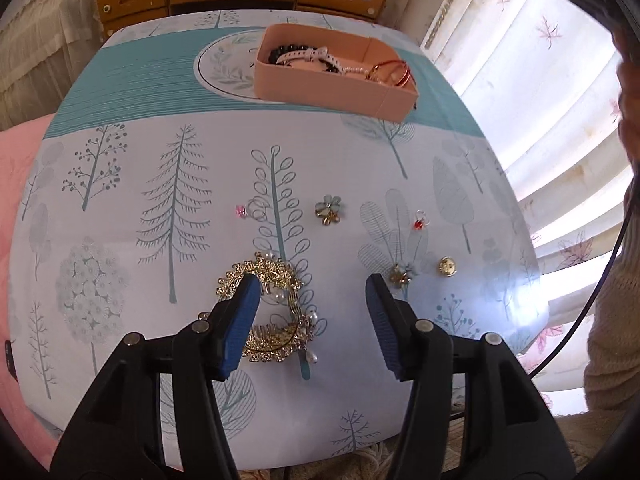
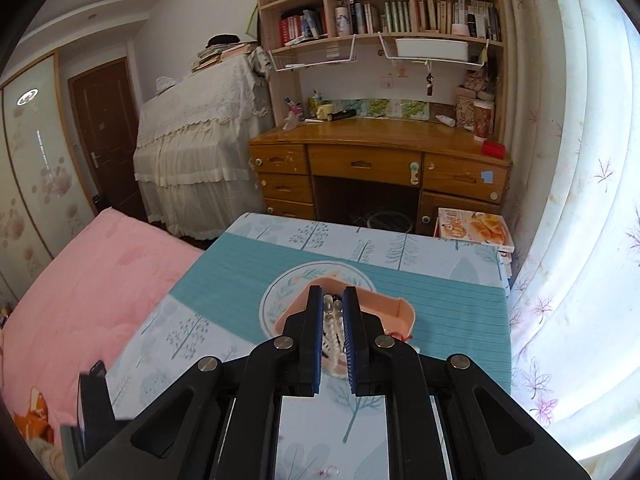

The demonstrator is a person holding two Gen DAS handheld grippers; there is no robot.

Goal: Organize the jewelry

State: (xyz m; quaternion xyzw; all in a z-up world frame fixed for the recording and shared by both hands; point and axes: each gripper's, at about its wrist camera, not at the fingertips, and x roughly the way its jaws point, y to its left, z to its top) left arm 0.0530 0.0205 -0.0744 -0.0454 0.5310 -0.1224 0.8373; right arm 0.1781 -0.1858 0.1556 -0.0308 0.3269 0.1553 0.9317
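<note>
A table (image 1: 132,168) under a tree-print cloth carries a pink box (image 1: 332,88) (jewelry heaped inside) at its far end, and nearer than that box lie a gold wreath brooch (image 1: 276,316), two flower pieces (image 1: 328,209), a gold button (image 1: 447,266) and two small rings (image 1: 256,210).

On the table (image 1: 160,80), the open box (image 1: 332,84) sits far from me, bracelets (image 1: 384,70) lying inside it. Nearer, the flower charm (image 1: 328,209) lies between two small rings (image 1: 256,210), (image 1: 419,220). The wreath brooch (image 1: 276,308) lies nearest, partly behind my left finger (image 1: 240,320). A desk (image 2: 376,152) stands beyond the table.
</note>
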